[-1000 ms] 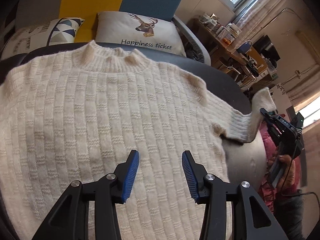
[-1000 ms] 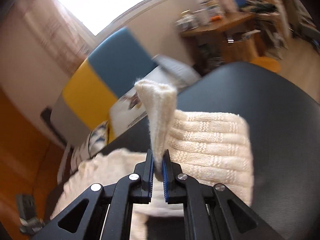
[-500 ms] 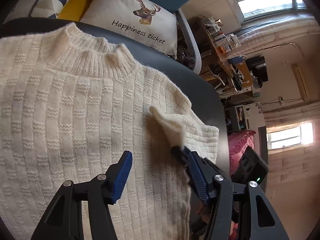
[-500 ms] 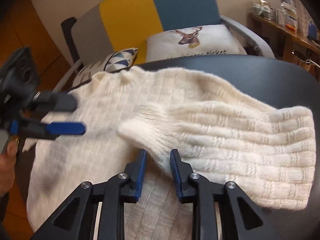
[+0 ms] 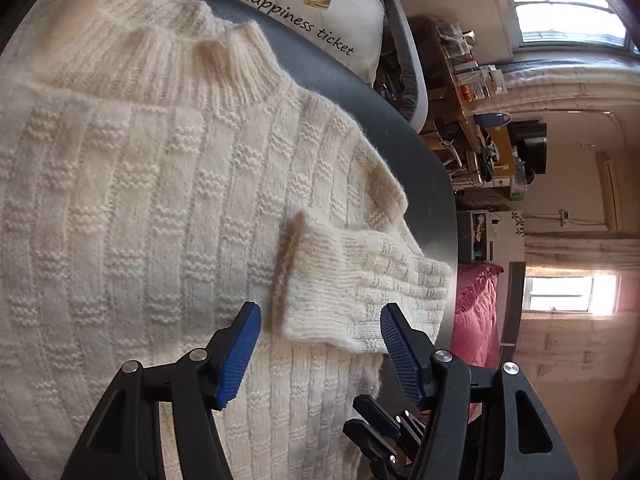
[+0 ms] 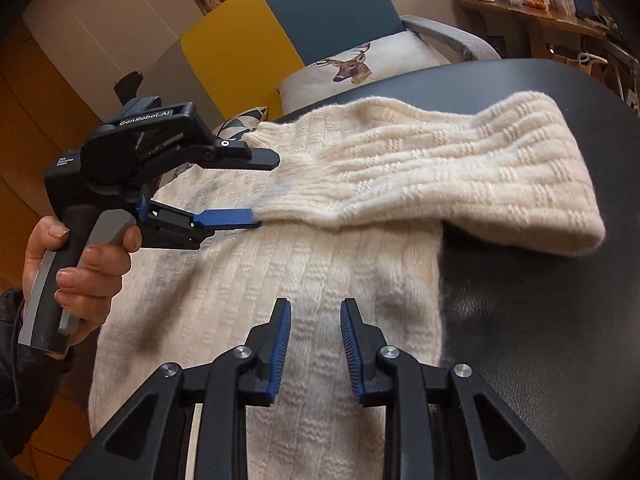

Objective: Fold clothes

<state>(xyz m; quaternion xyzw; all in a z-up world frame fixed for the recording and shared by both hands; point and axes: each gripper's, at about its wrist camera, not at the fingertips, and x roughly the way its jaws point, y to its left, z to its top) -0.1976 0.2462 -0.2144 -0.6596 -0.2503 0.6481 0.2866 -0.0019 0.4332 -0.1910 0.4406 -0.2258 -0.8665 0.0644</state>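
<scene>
A cream knitted sweater lies flat, front up, on a dark round table. Its right sleeve is folded inward across the body, and the cuff rests on the chest. My left gripper is open, with the cuff lying between its blue pads, untouched as far as I can see. In the right wrist view the left gripper hangs at the cuff, held by a hand. My right gripper is open and empty above the sweater's lower body.
Behind the table stands a yellow and blue armchair with a deer cushion. A cluttered wooden desk lines the far wall. Something pink lies beyond the table's right edge. Bare dark tabletop lies right of the sweater.
The right gripper carried the sleeve cuff over the sweater, opened, let it go and drew back. The left gripper moved in around the cuff.
</scene>
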